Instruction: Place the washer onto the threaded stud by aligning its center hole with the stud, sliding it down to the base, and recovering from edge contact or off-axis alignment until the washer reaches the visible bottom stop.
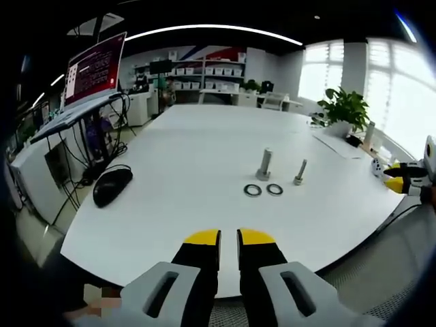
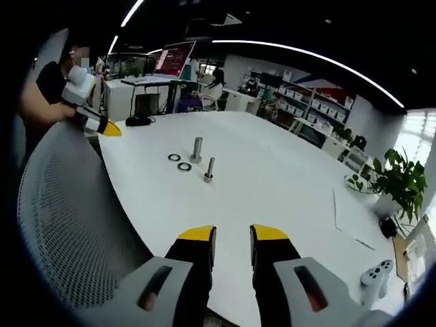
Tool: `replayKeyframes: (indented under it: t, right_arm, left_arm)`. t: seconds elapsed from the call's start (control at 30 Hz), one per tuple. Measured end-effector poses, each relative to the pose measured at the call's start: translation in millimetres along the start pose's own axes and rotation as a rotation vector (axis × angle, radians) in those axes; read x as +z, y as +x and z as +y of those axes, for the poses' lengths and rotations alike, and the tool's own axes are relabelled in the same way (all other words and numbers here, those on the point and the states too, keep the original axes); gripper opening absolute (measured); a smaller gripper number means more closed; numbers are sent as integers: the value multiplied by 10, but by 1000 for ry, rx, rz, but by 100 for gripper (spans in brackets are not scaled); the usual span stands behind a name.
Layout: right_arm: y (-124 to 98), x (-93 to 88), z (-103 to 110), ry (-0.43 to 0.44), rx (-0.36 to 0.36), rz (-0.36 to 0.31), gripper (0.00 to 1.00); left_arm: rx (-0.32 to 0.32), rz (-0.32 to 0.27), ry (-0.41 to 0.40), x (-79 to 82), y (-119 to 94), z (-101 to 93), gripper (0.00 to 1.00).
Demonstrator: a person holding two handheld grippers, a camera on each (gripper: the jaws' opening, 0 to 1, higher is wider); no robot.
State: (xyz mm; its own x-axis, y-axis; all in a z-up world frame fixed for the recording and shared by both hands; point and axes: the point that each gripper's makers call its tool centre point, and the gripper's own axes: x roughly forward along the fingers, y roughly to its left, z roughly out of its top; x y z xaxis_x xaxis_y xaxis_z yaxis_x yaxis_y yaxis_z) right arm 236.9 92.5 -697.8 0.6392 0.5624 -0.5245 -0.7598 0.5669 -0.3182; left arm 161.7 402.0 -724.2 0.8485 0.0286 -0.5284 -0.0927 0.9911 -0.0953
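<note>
Two dark washers (image 1: 253,190) (image 1: 274,189) lie flat side by side on the white table (image 1: 191,157). Just behind them a thick threaded stud (image 1: 264,164) stands upright, with a thinner stud (image 1: 300,172) to its right. My left gripper (image 1: 229,237) hovers at the near table edge, its yellow-tipped jaws almost together and holding nothing. The right gripper view shows the same washers (image 2: 174,158) (image 2: 184,166), thick stud (image 2: 197,150) and thin stud (image 2: 209,169) farther off. My right gripper (image 2: 233,234) stands open and empty over the table's edge.
A black mouse (image 1: 112,185), a raised laptop (image 1: 95,68) and cables sit at the table's left. A potted plant (image 1: 344,109) and paper (image 1: 337,144) lie far right. A mesh chair back (image 2: 61,225) is close on the left, and a white controller (image 2: 373,279) lies near the edge.
</note>
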Motion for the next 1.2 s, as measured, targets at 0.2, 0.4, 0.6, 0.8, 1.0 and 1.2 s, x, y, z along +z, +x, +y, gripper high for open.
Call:
replayKeyframes:
  t: [0.2,0.4,0.6,0.8,1.0,1.2]
  right_arm:
    - [42,-138,-30,50,20,13,23]
    - [50,-123,8,39,34,5,23]
    - [81,-171,35,37,56,35,24]
    - [96,-203,36,48,62,51,23]
    - [68,-216,0,56,46,51,22]
    - [86,-289,12,50,48,99,22]
  left_arm:
    - [10,-18,-4,24,-4,4,10]
    - [-2,-33,-3,54,-13,-19,11]
    - [-30,24,51,-29,41,-78,18]
    - [-69,95,62,-117,50,-146,16]
    - [-246,249,185,-221,86,-345,15]
    - [-356,324,233,-147,276,-433,14]
